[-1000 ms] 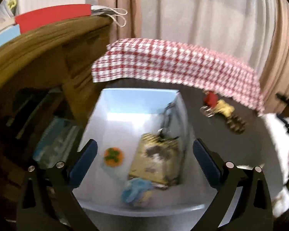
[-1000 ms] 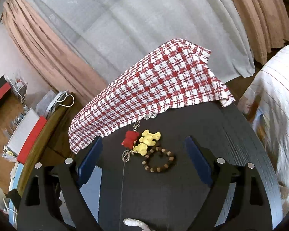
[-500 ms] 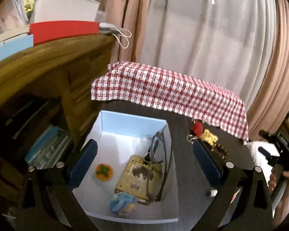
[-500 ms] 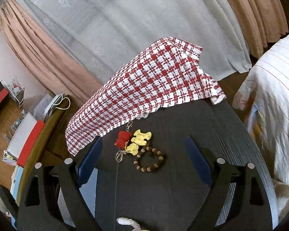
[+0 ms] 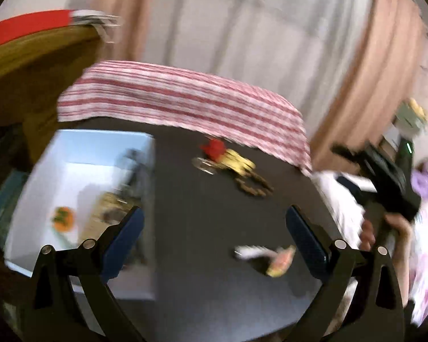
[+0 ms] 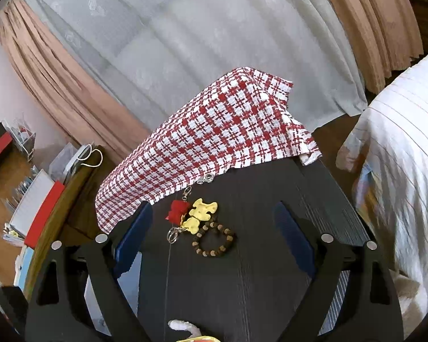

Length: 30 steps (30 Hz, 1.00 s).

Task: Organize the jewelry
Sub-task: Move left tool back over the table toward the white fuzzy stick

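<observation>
Wooden beads form the bracelet that we see lying on the dark table, touching a yellow charm and a red charm joined to a key ring. We note the checked cloth just beyond them. Our right gripper is spread wide and empty, the bracelet lying between its fingers in view. Our left gripper is likewise released, near a small pink-and-yellow trinket. A pale blue box holds other pieces at left.
</observation>
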Tool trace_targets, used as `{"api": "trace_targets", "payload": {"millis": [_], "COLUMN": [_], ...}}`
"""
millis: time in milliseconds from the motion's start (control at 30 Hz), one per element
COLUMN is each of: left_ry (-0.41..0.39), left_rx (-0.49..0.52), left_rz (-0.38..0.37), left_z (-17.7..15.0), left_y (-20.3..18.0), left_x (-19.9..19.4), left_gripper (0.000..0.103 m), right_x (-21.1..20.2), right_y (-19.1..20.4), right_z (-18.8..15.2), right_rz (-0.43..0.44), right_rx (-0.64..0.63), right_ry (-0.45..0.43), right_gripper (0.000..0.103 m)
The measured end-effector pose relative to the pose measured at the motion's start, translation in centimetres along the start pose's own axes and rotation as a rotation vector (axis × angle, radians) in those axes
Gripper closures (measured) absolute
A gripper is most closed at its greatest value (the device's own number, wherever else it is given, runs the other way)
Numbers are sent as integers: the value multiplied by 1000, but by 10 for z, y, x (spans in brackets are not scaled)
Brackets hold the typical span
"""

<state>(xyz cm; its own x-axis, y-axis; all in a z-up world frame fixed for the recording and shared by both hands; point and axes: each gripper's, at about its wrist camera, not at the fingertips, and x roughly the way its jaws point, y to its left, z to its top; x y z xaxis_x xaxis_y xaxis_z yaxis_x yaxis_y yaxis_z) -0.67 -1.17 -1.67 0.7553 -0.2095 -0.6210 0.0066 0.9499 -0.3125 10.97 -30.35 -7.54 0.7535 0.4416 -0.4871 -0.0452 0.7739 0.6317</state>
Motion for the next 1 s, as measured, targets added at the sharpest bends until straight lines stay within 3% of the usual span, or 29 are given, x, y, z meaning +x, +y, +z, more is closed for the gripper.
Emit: {"api": "trace_targets", "payload": {"millis": [200, 400, 700, 767, 867, 1000], "left_ry": [74, 144, 228, 235, 235, 235], "left_rx": [118, 243, 200, 209, 215, 233], "left_rz": [-72, -46, -120, -132, -171, -184], "left_z": [-29, -48, -56, -58, -60, -60], "left_y": [-44, -64, -60, -61, -63, -66], "left_x": [26, 53, 76, 79, 80, 81], "left_gripper": [4, 7, 48, 68, 79, 83], "right_x": [0, 1, 9, 12, 17, 26], "right_y": [0, -2, -14, -17, -19, -16], "right_z": [-1, -1, -1, -1, -2, -4], "right_rz": [8, 15, 21, 24, 22, 3], "right_rx": [-1, 1, 31, 37, 39, 16], "right_ry": [6, 12, 29, 38, 48, 69], "right_gripper": [19, 19, 19, 19, 19, 19]}}
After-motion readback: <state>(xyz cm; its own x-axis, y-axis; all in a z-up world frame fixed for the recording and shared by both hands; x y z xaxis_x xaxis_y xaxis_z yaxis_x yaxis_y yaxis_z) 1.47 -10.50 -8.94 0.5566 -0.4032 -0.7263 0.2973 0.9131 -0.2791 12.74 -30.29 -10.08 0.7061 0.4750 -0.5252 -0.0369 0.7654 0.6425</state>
